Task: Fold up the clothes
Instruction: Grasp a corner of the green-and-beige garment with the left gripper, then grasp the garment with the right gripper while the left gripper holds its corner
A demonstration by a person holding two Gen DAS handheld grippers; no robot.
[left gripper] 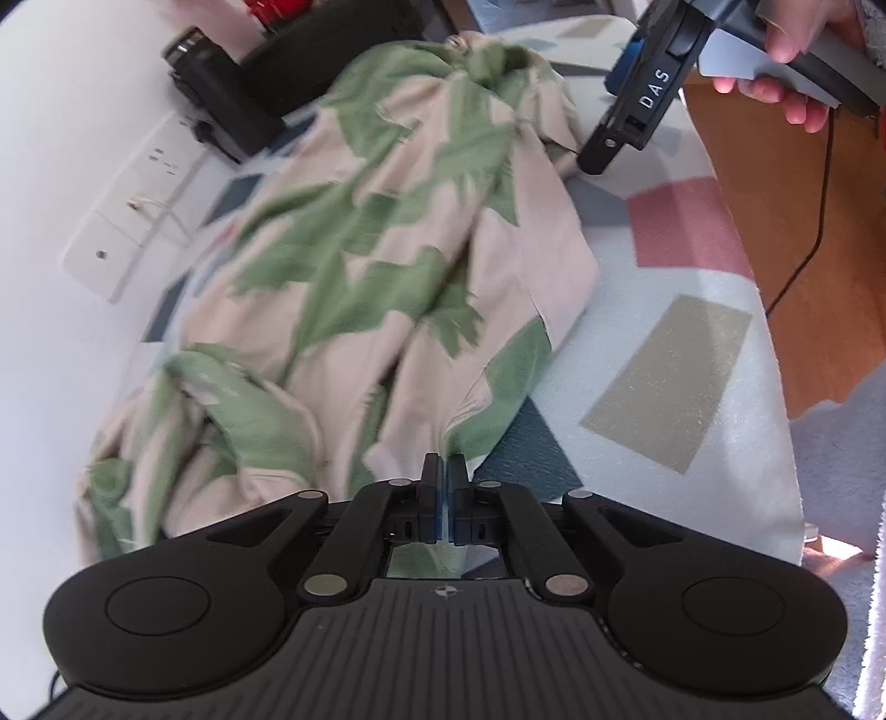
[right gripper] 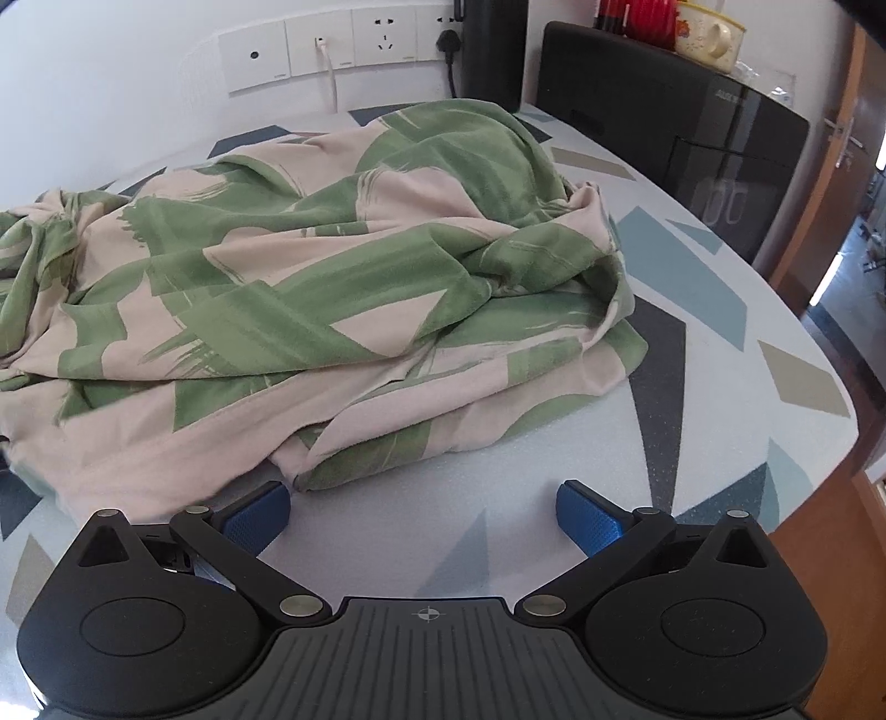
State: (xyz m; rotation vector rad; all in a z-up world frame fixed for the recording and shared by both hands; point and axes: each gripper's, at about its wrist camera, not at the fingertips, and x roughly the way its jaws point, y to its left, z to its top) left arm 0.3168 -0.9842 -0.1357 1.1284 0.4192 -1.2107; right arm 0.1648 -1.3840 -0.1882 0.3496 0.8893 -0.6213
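A beige garment with green leaf print [left gripper: 387,266] lies crumpled across the patterned table cover [left gripper: 664,354]. My left gripper [left gripper: 444,471] is shut on a near edge of this garment, with cloth pinched between its jaws. The right gripper [left gripper: 603,149] appears in the left wrist view at the upper right, held by a hand [left gripper: 792,66], beside the garment's far end. In the right wrist view the garment [right gripper: 332,288] lies bunched in layers, and my right gripper [right gripper: 423,512] stands open just short of its nearest hem, with nothing between the blue pads [right gripper: 587,518].
A white wall with a socket strip [right gripper: 332,47] and plugged cables runs behind the table cover [right gripper: 692,343]. A black appliance [right gripper: 681,116] with a mug [right gripper: 709,30] on top stands at the back right. A wooden door [right gripper: 830,166] lies beyond the table edge.
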